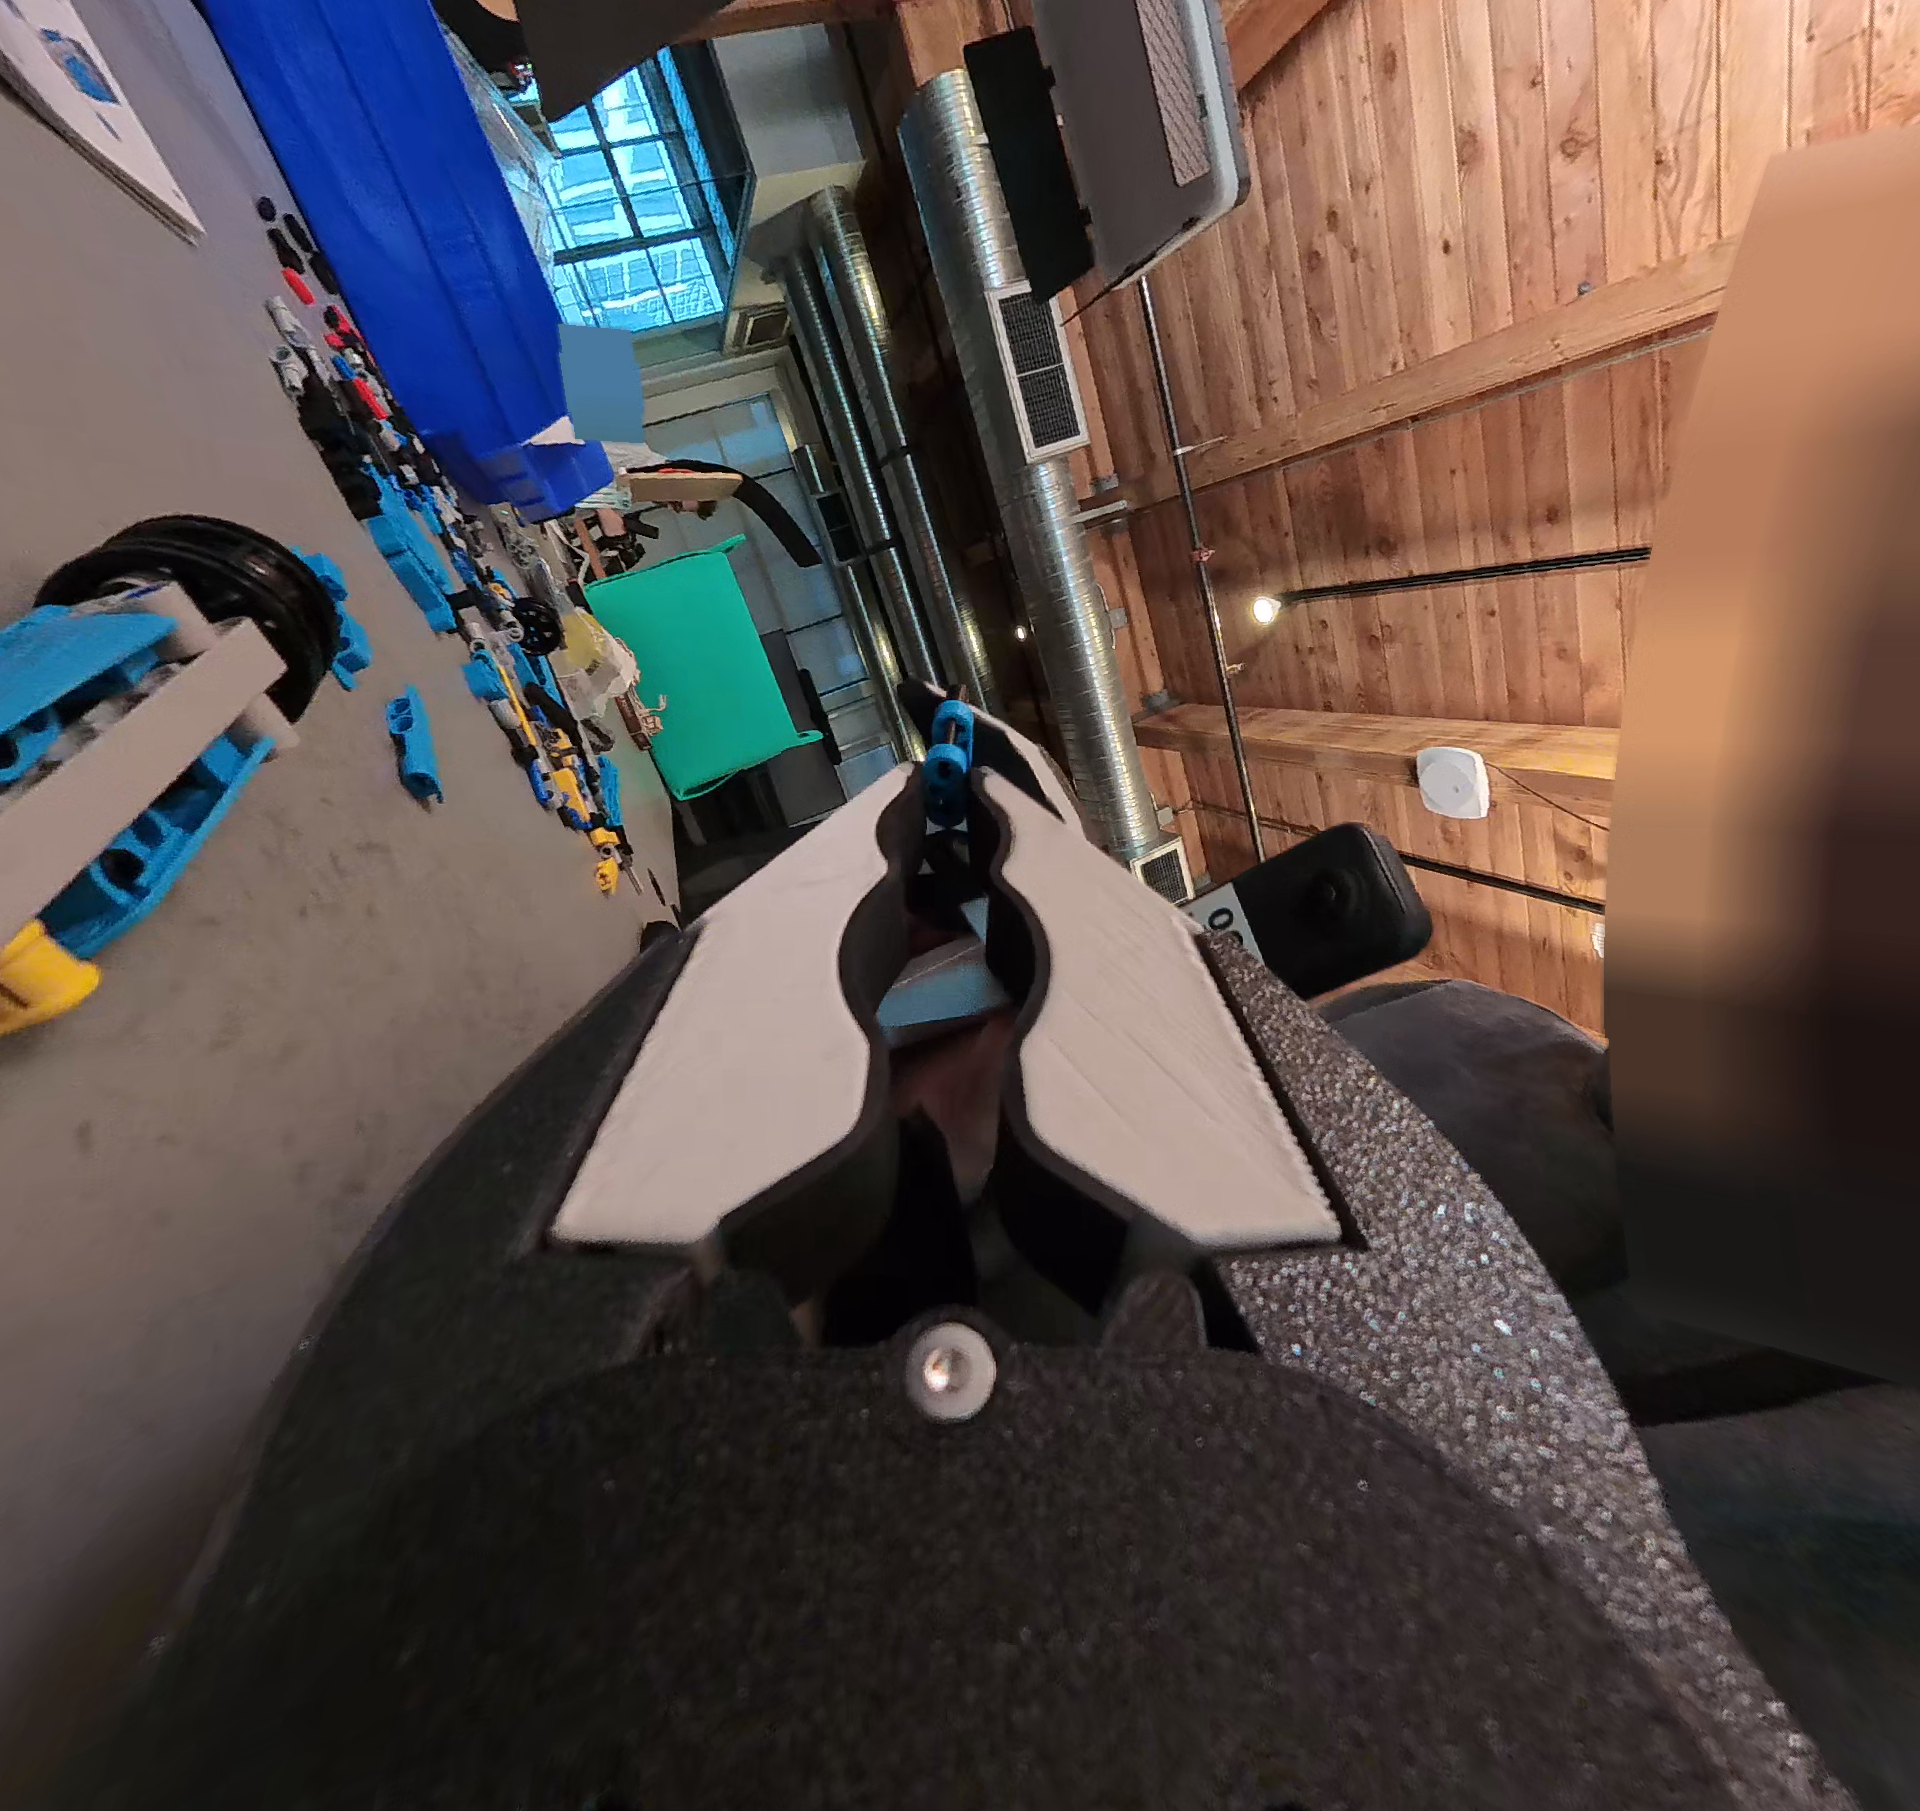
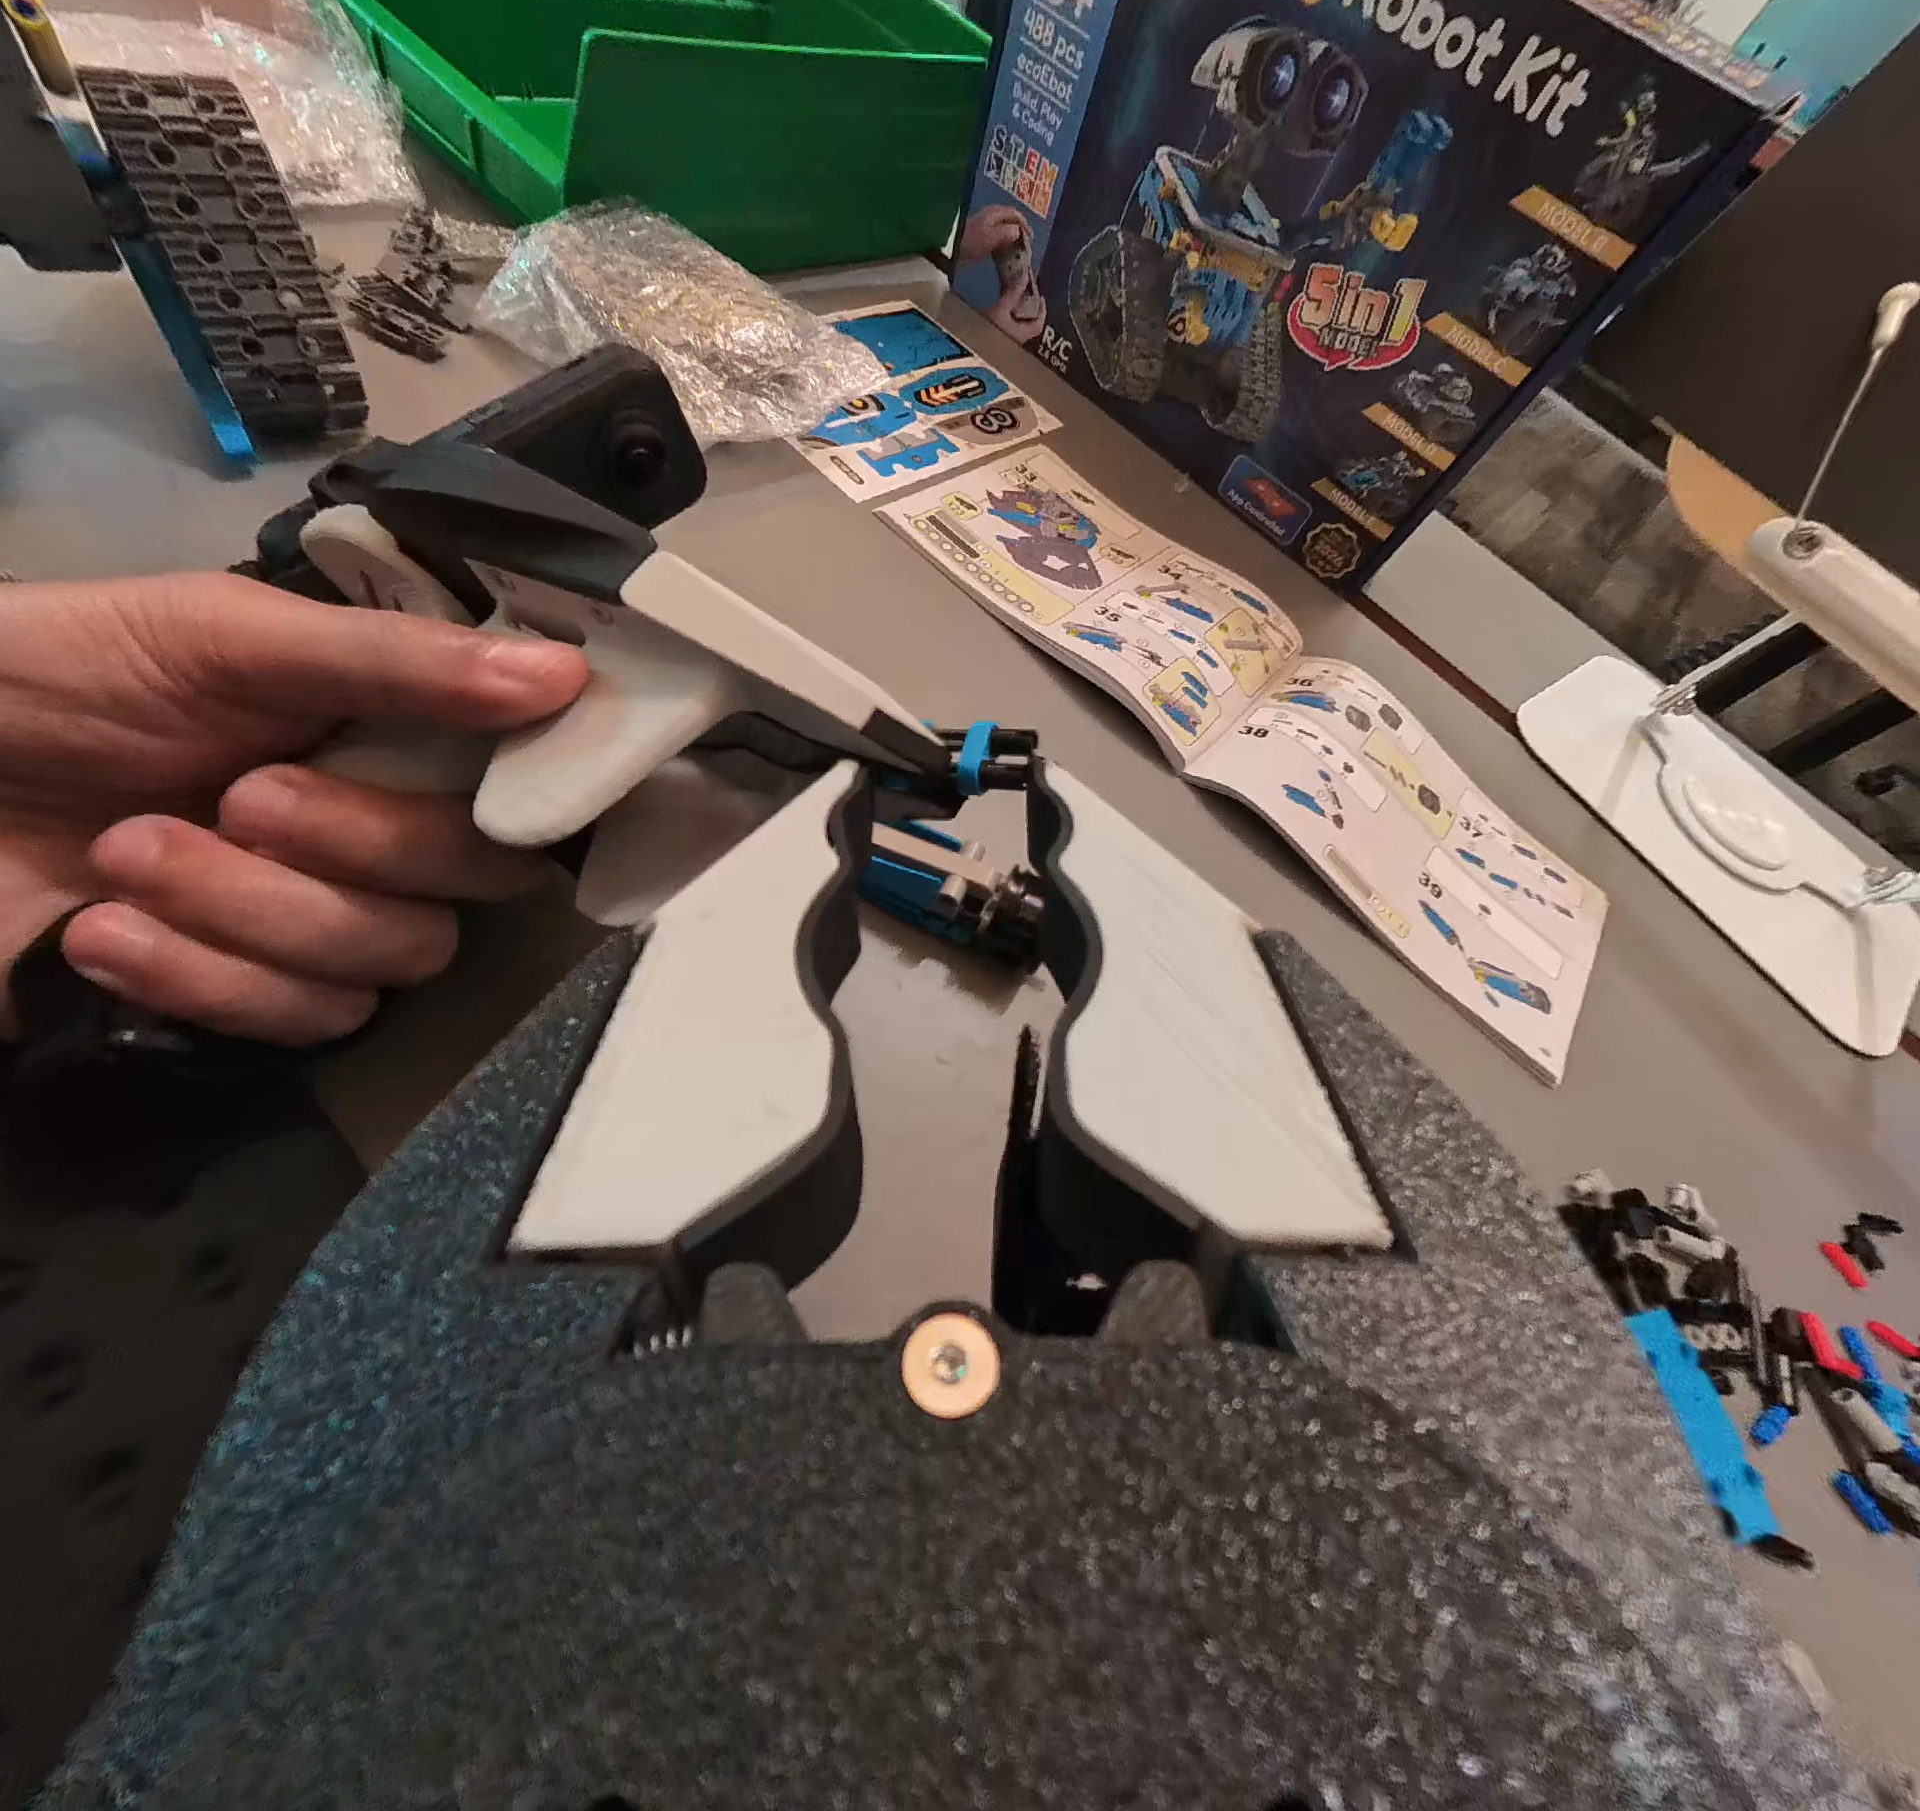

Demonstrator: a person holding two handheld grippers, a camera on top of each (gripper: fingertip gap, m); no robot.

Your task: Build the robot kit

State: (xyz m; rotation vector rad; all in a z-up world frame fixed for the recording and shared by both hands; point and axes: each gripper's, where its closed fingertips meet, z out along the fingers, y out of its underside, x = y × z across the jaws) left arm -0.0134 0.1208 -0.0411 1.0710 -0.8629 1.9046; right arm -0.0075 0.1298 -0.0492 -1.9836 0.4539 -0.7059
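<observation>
My left gripper (image 1: 943, 774) is shut on a small blue connector (image 1: 948, 759) threaded on a black axle. In the right wrist view a hand (image 2: 208, 774) holds that left gripper (image 2: 935, 751), which comes in from the left and carries the blue connector (image 2: 975, 759) in the air. My right gripper (image 2: 951, 774) is open, its tips on either side of the connector and axle; the axle's right end is at its right fingertip (image 2: 1042, 793). A small blue, grey and black assembly (image 2: 956, 888) lies on the grey table (image 2: 1195, 826) beyond, between my right fingers.
An open instruction booklet (image 2: 1299, 722), a sticker sheet (image 2: 914, 411), a kit box (image 2: 1351, 182), a green bin (image 2: 675, 78), bubble wrap (image 2: 665, 307) and a tracked model (image 2: 218, 244) stand behind. Loose parts (image 2: 1766, 1366) lie right. A white stand (image 2: 1714, 826) is far right. A blue bin (image 1: 384, 151) and a wheeled model (image 1: 156, 701) show left. Left and right tips are no more than a few centimetres apart. Left tips and right tips are each some 30 centimetres from the tracked model (image 2: 218, 244).
</observation>
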